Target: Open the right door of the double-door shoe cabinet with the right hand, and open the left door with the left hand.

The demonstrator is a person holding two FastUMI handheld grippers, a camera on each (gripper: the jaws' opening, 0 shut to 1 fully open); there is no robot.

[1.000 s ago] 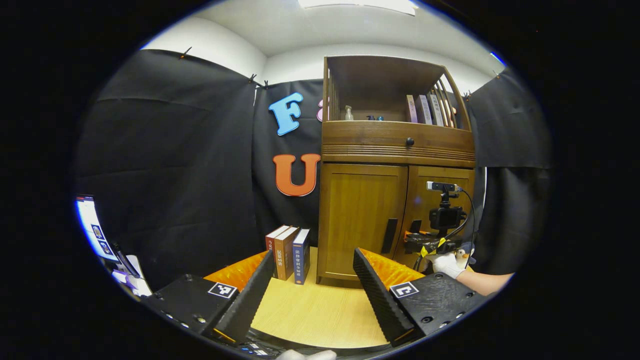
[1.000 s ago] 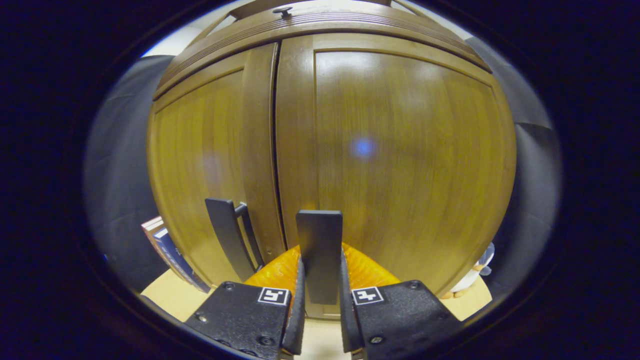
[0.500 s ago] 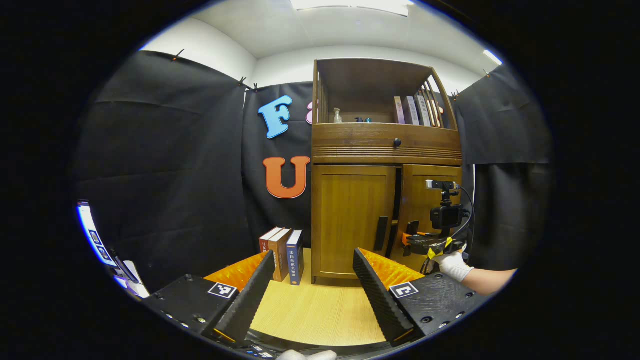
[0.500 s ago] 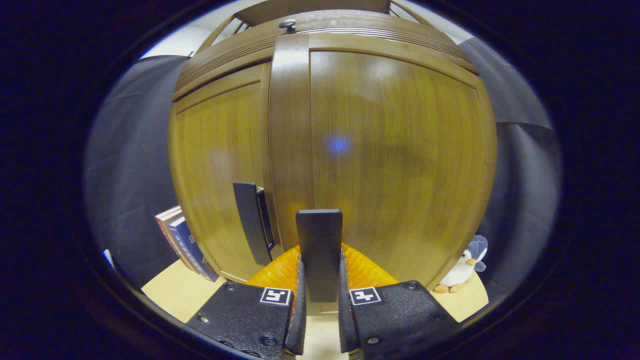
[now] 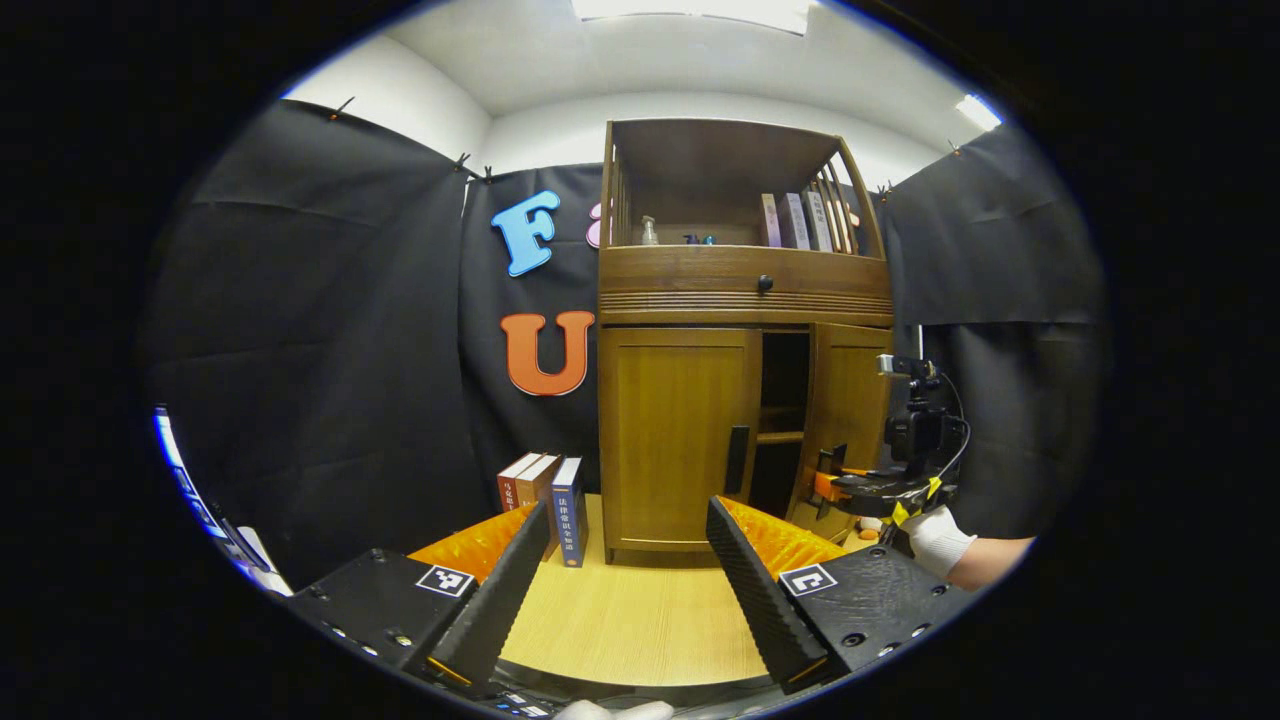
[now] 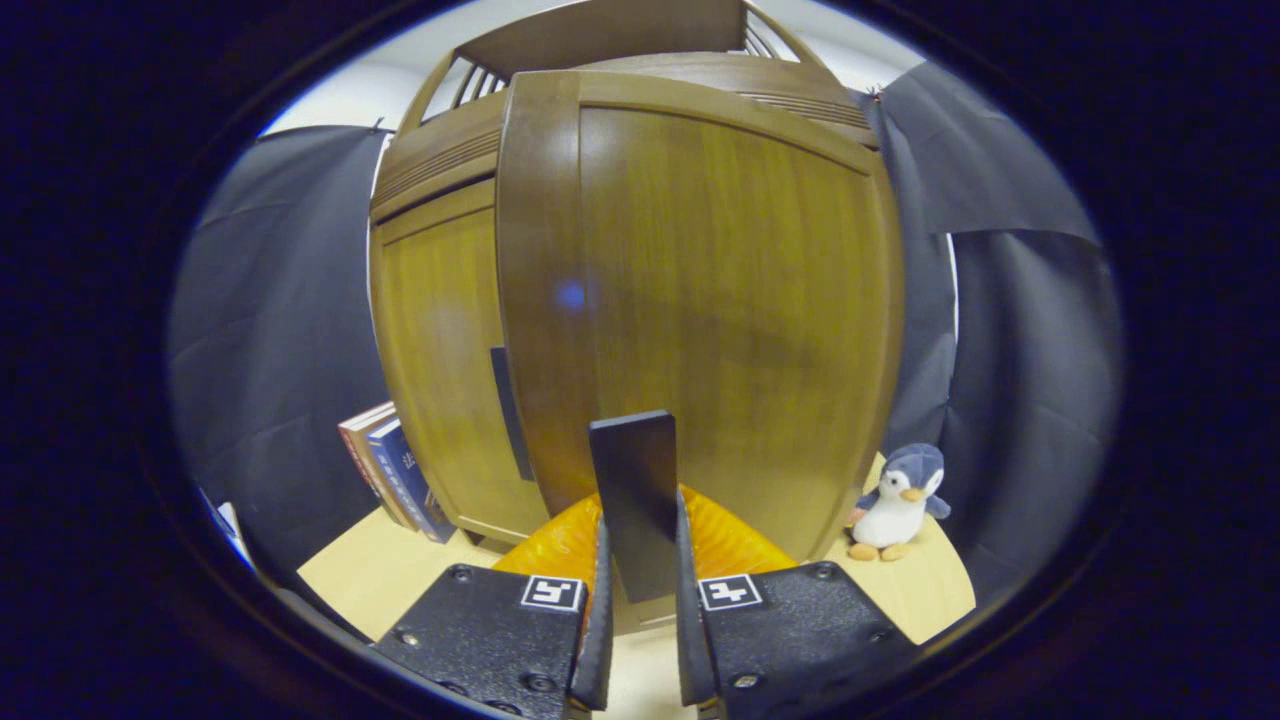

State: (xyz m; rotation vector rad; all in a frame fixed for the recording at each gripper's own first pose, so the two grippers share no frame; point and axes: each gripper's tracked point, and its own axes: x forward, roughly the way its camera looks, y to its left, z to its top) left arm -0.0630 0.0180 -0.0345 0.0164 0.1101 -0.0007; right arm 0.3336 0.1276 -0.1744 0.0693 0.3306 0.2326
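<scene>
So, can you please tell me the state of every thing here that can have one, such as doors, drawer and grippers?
right door: partly open
left door: closed
drawer: closed
right gripper: shut on the right door handle
left gripper: open, holding nothing
books: standing upright beside the cabinet
toy penguin: upright

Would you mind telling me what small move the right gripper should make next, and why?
Probably keep swinging the right door outward by its handle. The right gripper is shut on that handle, and the door stands only partly open, with a dark gap beside the closed left door. The left gripper hangs open, away from the cabinet, so its turn likely comes afterwards.
</scene>
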